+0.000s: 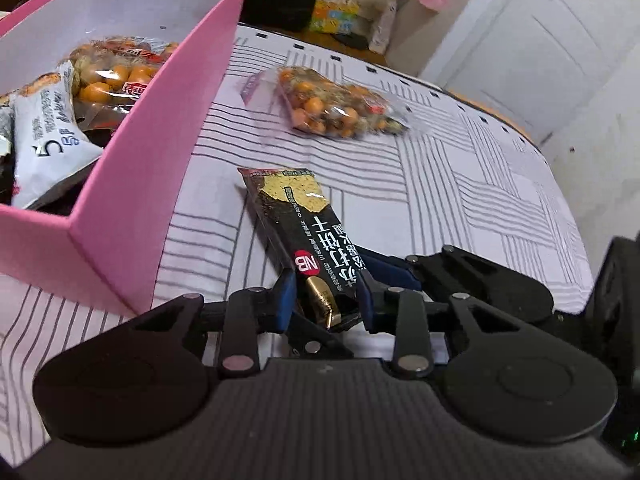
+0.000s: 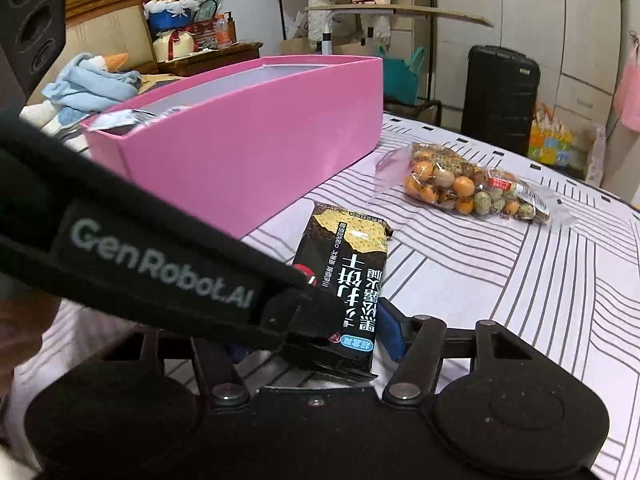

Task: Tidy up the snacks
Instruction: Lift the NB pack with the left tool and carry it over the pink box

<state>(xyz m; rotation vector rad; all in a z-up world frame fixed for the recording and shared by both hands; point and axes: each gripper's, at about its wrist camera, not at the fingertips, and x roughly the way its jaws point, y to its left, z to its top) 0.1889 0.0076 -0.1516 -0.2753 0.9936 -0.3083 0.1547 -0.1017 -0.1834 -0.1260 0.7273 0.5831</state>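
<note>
The left gripper (image 1: pixel 326 300) is clamped on the near end of the black cracker packet (image 1: pixel 298 220): in the left wrist view, both blue pads (image 1: pixel 283 300) press the packet's sides, and its far end points toward the middle of the table. This end-grip is judged to leave most of the packet free so it can be carried over the wall of the pink box (image 1: pixel 132 184), which stands just beside the packet on its left. In the right wrist view, the right gripper (image 2: pixel 316 328) stands around the same end of the packet; only 1 blue pad (image 2: pixel 390 332) shows, close to the packet's edge, and the other side is hidden behind the left gripper's black body, so a grip by the right tool cannot be told. The box is open at the top, which suits it as the collecting container. Count: 1 black cracker packet, held; 1 clear bag of coated nuts (image 1: pixel 340 110) lying on the striped tablecloth (image 1: pixel 460 208), well apart from the grippers; inside the box, 1 similar nut bag (image 1: pixel 116 68) and 1 white packet (image 1: pixel 48 140) are plain, with further wrappers at the frame edge too cropped to count
</note>
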